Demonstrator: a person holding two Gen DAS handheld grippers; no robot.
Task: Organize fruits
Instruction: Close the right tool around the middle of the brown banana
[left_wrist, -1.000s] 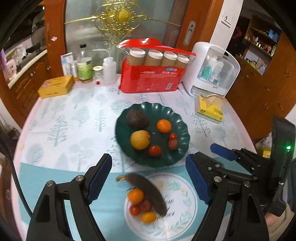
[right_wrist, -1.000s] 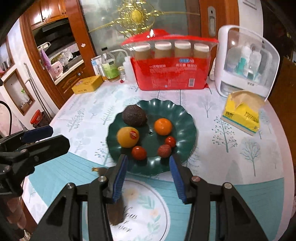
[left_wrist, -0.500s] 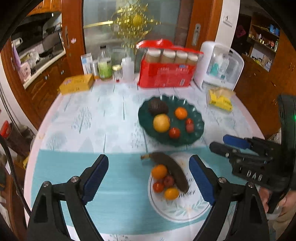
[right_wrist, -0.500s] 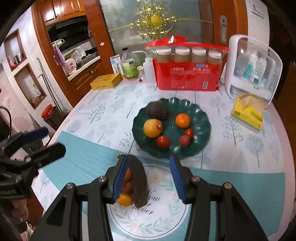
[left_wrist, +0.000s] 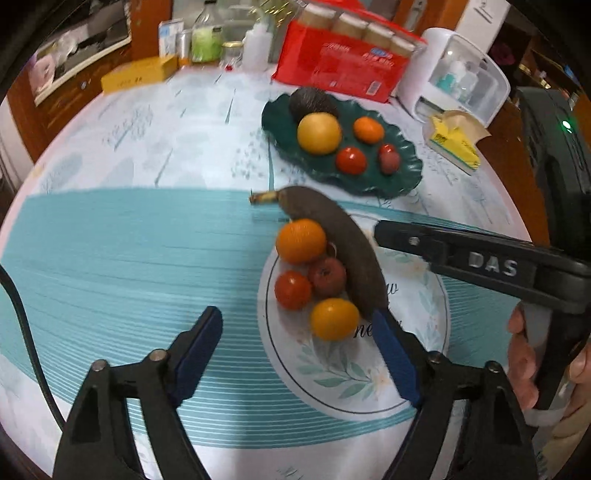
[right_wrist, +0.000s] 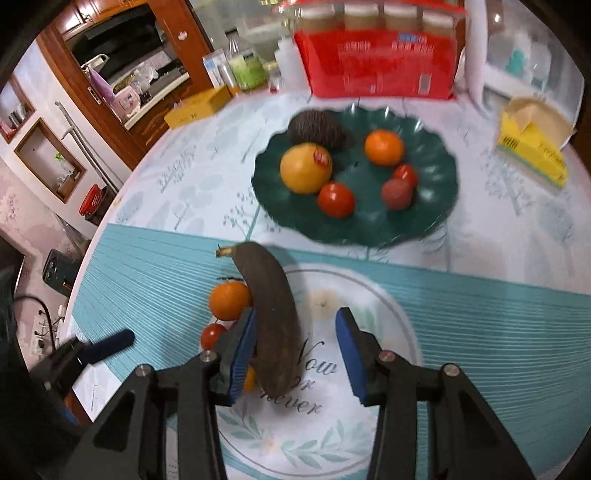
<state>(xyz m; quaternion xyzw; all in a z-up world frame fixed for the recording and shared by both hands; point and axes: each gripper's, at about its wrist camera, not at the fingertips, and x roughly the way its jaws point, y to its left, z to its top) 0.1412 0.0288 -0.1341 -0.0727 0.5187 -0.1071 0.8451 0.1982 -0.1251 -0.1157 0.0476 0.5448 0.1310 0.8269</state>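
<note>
My right gripper hangs over the white plate with its jaws closing, the banana between them: it lies close against the left pad while the right pad stands clear, so nothing is clamped yet. My left gripper is also narrowing, its pads apart on either side of the yellow fruit at the plate's near edge, gripping nothing. The banana lies along the plate's left side, stem poking past the rim towards the green plate, with the orange and tomato just beside it. The skin is dark and probably soft, so a hard squeeze could split it. Closing off-centre could shove it sideways into the orange and roll fruit off the plate. My two grippers are near each other and could knock together.
</note>
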